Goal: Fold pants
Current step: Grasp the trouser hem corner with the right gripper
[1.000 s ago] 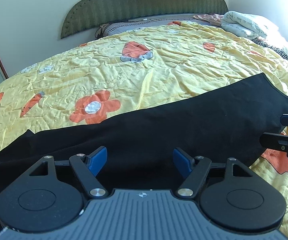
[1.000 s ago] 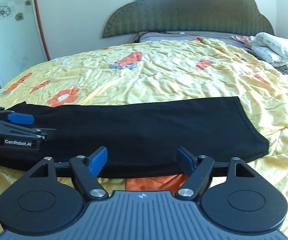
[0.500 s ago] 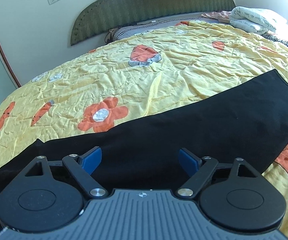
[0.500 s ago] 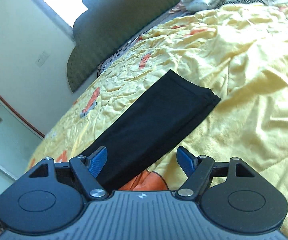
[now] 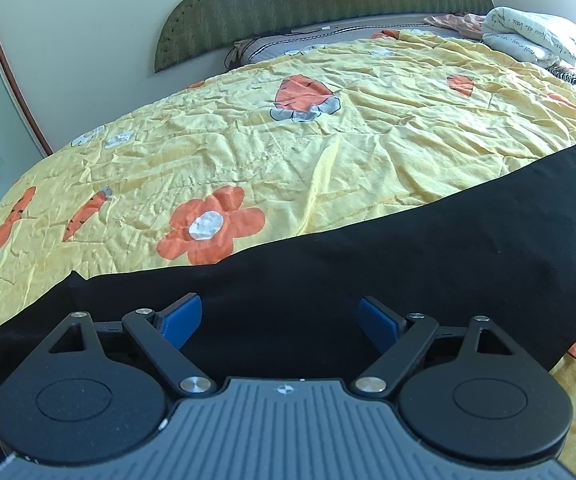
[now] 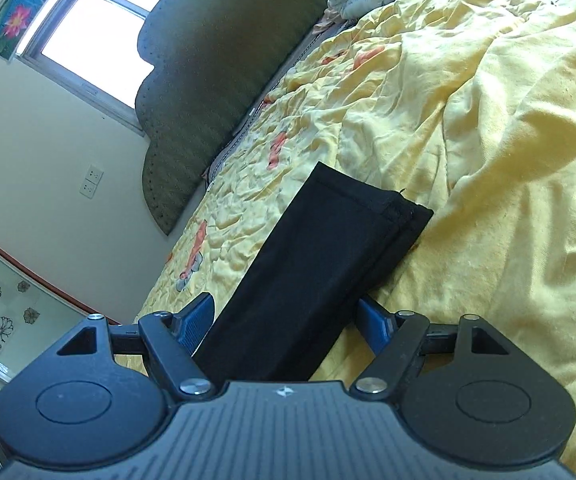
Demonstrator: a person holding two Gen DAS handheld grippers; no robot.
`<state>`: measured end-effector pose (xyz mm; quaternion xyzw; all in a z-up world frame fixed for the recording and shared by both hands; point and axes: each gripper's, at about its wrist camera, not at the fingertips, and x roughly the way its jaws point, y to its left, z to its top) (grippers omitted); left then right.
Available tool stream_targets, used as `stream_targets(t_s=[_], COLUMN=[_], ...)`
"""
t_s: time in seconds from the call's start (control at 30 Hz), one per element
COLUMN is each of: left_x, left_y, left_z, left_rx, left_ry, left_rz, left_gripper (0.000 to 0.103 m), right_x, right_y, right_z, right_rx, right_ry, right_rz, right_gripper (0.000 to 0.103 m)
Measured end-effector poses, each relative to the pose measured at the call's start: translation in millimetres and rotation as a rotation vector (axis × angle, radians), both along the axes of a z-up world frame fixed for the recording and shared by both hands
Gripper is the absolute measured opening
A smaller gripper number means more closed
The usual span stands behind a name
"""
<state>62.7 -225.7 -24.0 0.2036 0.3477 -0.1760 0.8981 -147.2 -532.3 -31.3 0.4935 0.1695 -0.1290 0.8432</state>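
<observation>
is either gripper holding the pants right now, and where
Nothing is held. The left gripper and right gripper are both open above the black pants, which lie flat on the bed.

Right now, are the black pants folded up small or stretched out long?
Stretched out long. The black pants lie flat across the yellow quilt, legs stacked at the hem; no crosswise fold shows.

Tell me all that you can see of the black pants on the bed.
The pants are plain black, of soft matte cloth, and lie flat in a long narrow strip on the yellow flowered bedspread. The right wrist view shows the hem end, stitched, with layers stacked. The left gripper and the right gripper are open above the cloth; neither grips it.
</observation>
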Motion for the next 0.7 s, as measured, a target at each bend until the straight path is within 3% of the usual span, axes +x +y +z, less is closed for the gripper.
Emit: stream_targets(t_s=[0.23, 0.4, 0.57, 0.7], left_x=[3.6, 5.8, 6.9, 10.7], left_y=[-0.9, -0.6, 0.5, 3.4], left_z=[-3.7, -4.0, -4.4, -3.9], left_rx=[0.005, -0.004, -0.022, -0.057], left_ry=[0.013, 0.024, 0.042, 0.081], left_rz=[0.005, 0.004, -0.001, -0.006], left_gripper=[0.088, 0.088, 0.088, 0.088], right_x=[17.5, 25.6, 33.1, 37.6], right_y=[-6.7, -17.7, -28.9, -34.4], right_z=[-0.9, -7.5, -12.5, -20.7], right_rx=[-0.046, -0.004, 0.029, 0.051], right_ry=[0.005, -0.013, -0.040, -0.026], right_rz=[-0.032, -0.081, -0.106, -0.130], right_gripper=[0.073, 0.056, 0.047, 0.019])
